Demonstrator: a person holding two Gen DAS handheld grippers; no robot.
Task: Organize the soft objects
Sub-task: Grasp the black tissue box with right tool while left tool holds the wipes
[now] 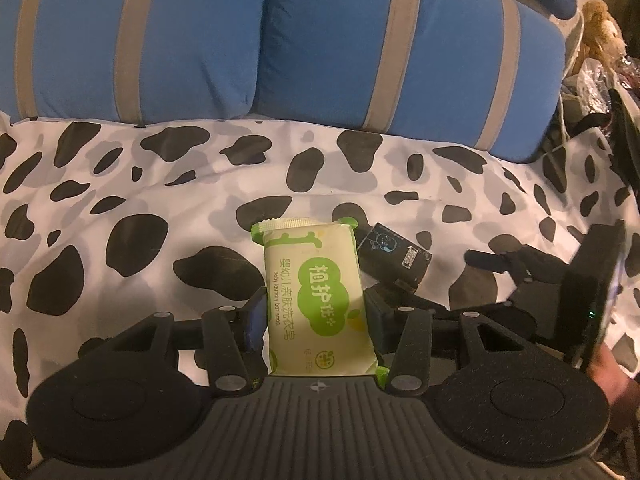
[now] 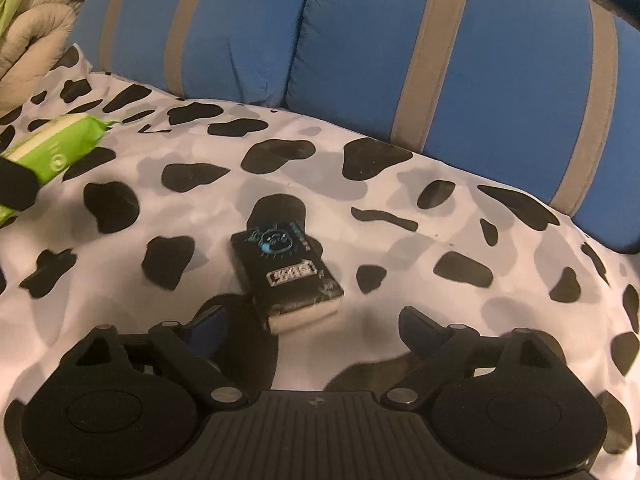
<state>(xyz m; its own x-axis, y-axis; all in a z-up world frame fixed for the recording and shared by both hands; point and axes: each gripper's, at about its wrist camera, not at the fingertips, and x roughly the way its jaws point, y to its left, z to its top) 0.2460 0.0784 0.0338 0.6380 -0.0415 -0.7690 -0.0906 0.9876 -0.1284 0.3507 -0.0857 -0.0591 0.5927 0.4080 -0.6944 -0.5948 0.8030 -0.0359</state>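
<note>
Green-wrapped soap bar (image 1: pixel 316 300) clamped in left gripper (image 1: pixel 314 312); open right gripper (image 2: pixel 312 320) should straddle the black packet (image 2: pixel 286 276) squarely before squeezing.

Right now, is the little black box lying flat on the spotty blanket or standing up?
Lying flat. The black box rests on its broad face on the spotty blanket, printed top facing up, just ahead of the open right gripper.

Soap pack (image 1: pixel 316 300) and packet (image 2: pixel 286 276) lie before 2 cushions (image 1: pixel 256 40).
</note>
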